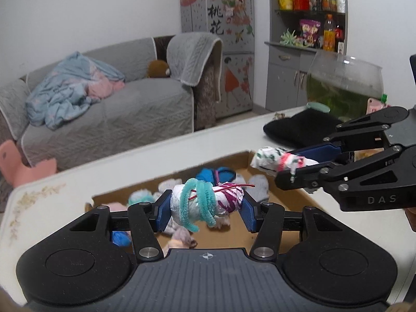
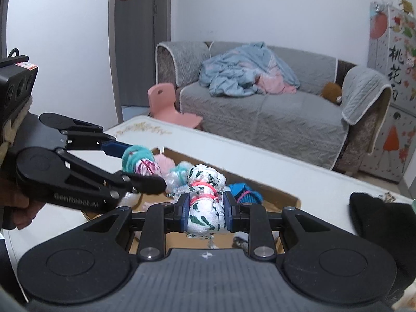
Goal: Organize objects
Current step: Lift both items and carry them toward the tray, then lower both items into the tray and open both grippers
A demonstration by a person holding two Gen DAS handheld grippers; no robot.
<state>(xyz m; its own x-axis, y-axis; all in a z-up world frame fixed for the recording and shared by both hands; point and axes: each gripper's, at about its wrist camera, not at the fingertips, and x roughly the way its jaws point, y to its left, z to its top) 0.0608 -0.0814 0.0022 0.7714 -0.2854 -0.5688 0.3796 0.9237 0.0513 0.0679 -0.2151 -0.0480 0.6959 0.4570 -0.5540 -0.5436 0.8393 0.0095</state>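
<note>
In the left wrist view, the left gripper (image 1: pixel 206 209) pinched a white cloth roll with purple marks (image 1: pixel 208 202) between its blue pads; a teal pipe cleaner (image 1: pixel 201 202) and a thin red wire were wound around the roll. The roll hung above the open cardboard box (image 1: pixel 283 195), which stood on the white bench (image 1: pixel 65 200) and held more small bundles of pale and blue cloth. At about 3 o'clock the right gripper (image 1: pixel 299 165) came in from the side, its fingers pressed on a white roll with green marks (image 1: pixel 270 161), tied with a pink band. Behind it, at 2 o'clock, a black cloth (image 1: pixel 299 127) lay on the bench beside a glass fish bowl (image 1: pixel 343 85).

In the right wrist view, the same green-marked roll sat between the blue pads, above the box, with the left gripper at 9 o'clock.
</note>
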